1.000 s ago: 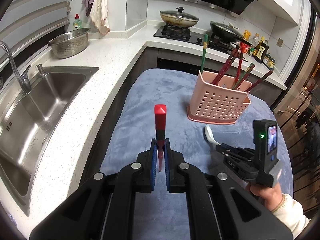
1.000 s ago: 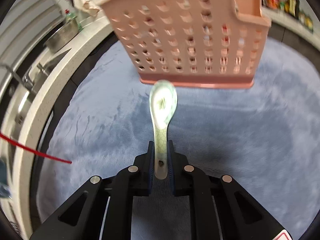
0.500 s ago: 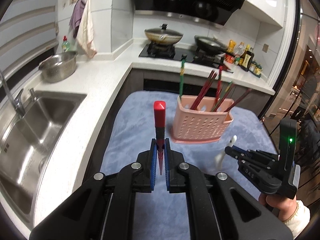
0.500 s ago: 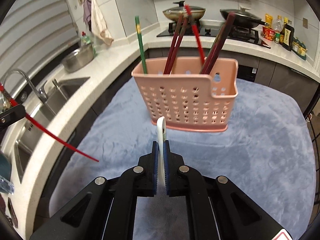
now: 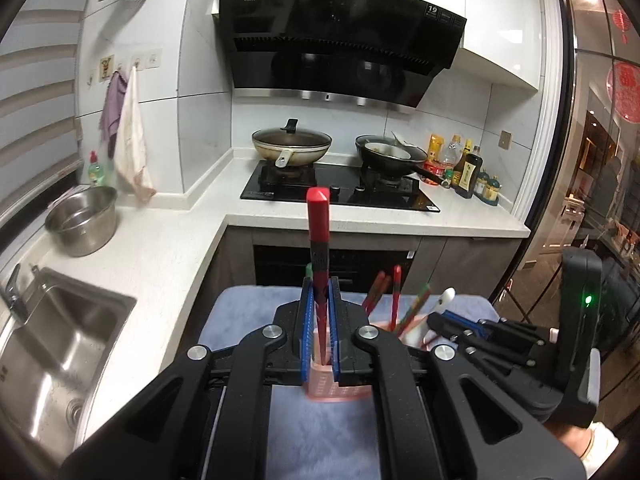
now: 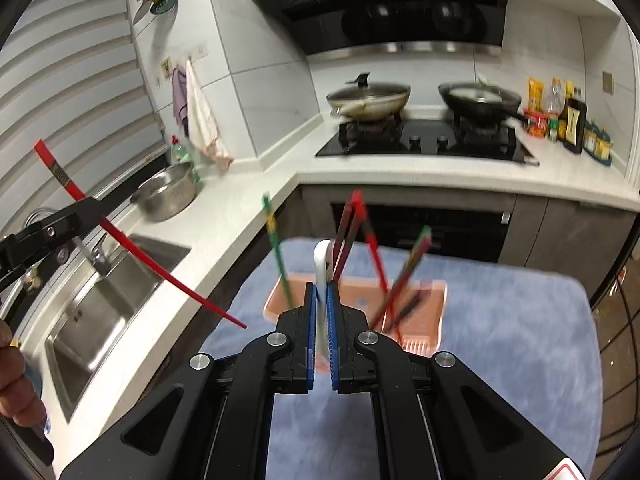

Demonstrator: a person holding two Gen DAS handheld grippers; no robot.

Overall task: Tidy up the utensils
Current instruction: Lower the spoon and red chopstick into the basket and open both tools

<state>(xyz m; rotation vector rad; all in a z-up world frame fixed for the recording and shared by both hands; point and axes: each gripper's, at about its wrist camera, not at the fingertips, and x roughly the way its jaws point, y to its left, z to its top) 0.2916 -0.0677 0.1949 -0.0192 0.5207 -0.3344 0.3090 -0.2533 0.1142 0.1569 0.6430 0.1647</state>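
A: Grippers?
B: Left gripper (image 5: 320,322) clamped on red chopstick (image 5: 318,220), right gripper (image 6: 321,320) clenched on white spoon (image 6: 322,264).
A: Where?
B: Both up above pink basket (image 6: 432,320) with chopsticks (image 6: 376,256), on blue cloth (image 6: 520,340).

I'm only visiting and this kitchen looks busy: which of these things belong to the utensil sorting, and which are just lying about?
Part of the job:
- long red chopstick, gripped in the left claw
- white ceramic spoon, gripped in the right claw
- pink perforated plastic basket holding coloured chopsticks

Just lying about:
- lidded frying pan
- black wok
- steel colander
- sauce bottles
- hanging cloths
- steel sink
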